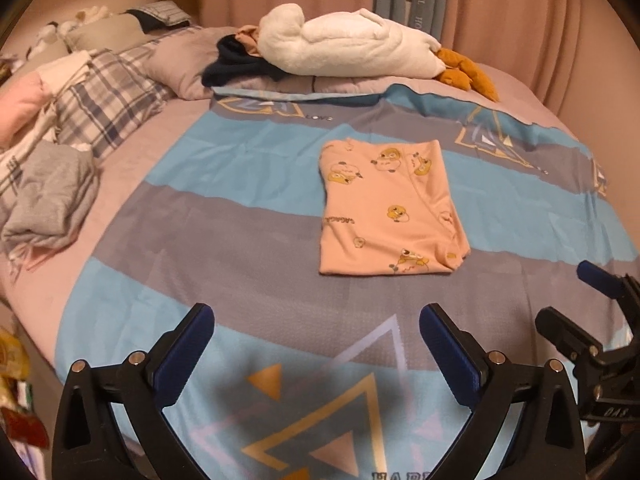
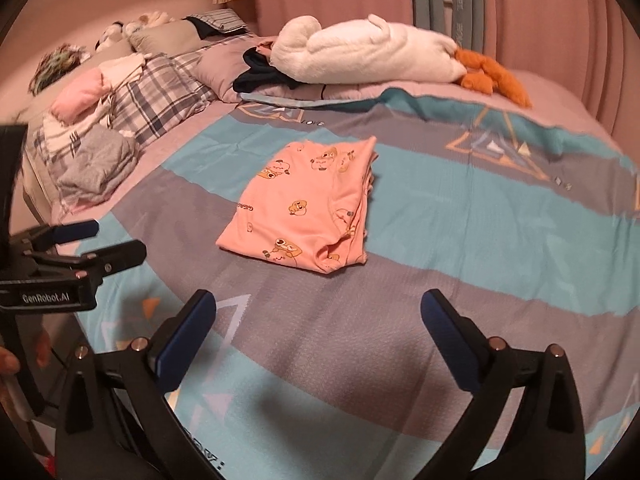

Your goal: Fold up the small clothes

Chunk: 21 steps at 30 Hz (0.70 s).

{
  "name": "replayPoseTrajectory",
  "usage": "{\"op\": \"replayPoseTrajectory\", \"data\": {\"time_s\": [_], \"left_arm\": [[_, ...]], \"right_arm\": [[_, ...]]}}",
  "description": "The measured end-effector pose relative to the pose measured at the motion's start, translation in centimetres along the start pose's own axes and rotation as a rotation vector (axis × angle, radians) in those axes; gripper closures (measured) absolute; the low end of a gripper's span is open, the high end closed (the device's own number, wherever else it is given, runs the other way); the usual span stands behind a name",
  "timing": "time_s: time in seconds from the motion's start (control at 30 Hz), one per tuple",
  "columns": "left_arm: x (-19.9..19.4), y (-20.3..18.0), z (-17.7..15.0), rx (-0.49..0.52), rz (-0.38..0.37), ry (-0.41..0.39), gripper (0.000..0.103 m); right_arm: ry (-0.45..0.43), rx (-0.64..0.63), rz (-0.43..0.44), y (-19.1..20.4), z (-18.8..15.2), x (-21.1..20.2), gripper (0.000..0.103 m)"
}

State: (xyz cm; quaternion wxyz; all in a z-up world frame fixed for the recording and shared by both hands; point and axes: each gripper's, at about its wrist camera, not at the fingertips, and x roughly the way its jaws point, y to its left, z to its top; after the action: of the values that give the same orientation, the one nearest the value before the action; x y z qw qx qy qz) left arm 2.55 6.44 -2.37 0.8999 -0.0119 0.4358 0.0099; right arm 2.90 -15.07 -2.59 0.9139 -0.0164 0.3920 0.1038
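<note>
Left gripper (image 1: 316, 330): jaws wide apart, nothing between them, over the bedspread (image 1: 248, 240), not touching cloth. Right gripper (image 2: 318, 318): same, spread fully, empty. Each shows at the edge of the other's view, side by side. Folded peach shirt (image 1: 390, 208) lies flat on the bedspread ahead of both, clear of the fingers. Beyond it, white plush (image 1: 352, 46) at the far edge. Far left of the grippers: grey clothes pile (image 1: 52, 204), plaid pillow (image 1: 108, 108).
</note>
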Motion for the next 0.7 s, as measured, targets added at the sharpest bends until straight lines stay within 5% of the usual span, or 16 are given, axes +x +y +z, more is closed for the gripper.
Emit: {"op": "replayPoseTrajectory", "data": {"time_s": [0.27,0.4,0.7], "left_arm": [[-0.8,-0.1,-0.6,-0.016,-0.059,0.001,0.002],[-1.1,-0.4,-0.6,-0.005,0.014,-0.024,0.002],[-1.2,-0.2,-0.5,0.013,0.027,-0.050,0.001]], "right_arm": [[-0.013,-0.023,-0.046,0.5,0.1,-0.8,0.000],[-0.025,-0.007,-0.054,0.8,0.3,-1.1,0.000],[-0.045,0.043,-0.040,1.2,1.1,-1.2,0.000]]}}
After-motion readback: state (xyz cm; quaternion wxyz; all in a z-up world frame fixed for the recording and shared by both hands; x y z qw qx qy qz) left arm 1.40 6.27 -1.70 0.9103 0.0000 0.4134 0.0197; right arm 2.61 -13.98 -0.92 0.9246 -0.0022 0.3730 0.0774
